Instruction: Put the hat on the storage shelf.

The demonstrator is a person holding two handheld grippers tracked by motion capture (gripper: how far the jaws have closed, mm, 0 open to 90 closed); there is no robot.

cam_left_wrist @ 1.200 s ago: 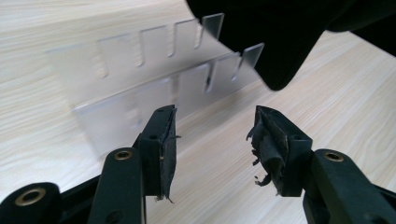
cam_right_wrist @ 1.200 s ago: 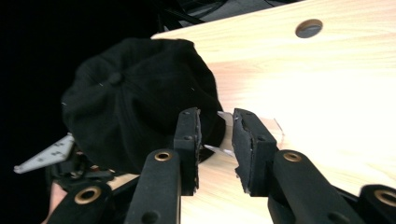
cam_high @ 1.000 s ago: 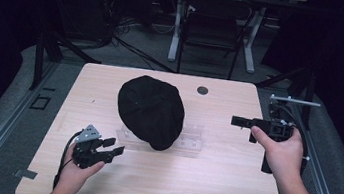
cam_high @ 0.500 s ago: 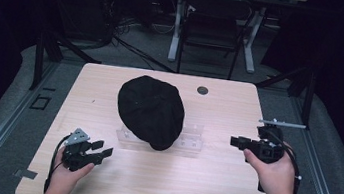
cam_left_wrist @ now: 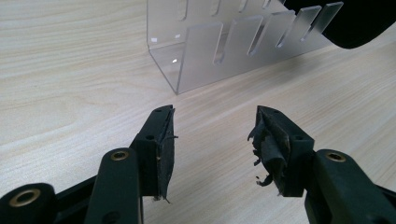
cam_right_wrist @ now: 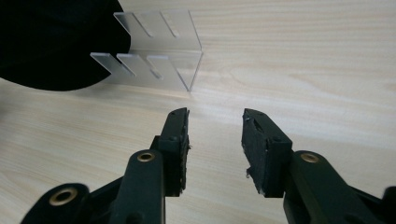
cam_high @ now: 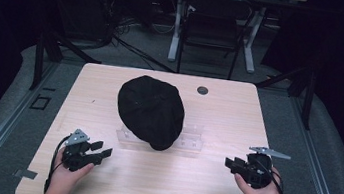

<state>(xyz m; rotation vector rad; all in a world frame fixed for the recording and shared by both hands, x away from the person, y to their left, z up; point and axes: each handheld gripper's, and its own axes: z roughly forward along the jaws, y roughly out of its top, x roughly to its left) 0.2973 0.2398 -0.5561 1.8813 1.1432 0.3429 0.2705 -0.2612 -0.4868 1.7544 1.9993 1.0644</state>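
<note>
Resting on pale wood table: both hand-held grippers, left, right, jaws apart, empty; dark room.

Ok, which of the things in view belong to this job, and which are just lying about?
In the job:
- black cloth draped over the clear slotted rack
- left claw and right claw, both open and empty

Lying about:
- dark round disc on the table
- chair behind the table

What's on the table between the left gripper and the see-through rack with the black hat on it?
Nothing. In the left gripper view, only bare wood runs from the left gripper to the clear rack. The high view shows that same gap bare too.
</note>
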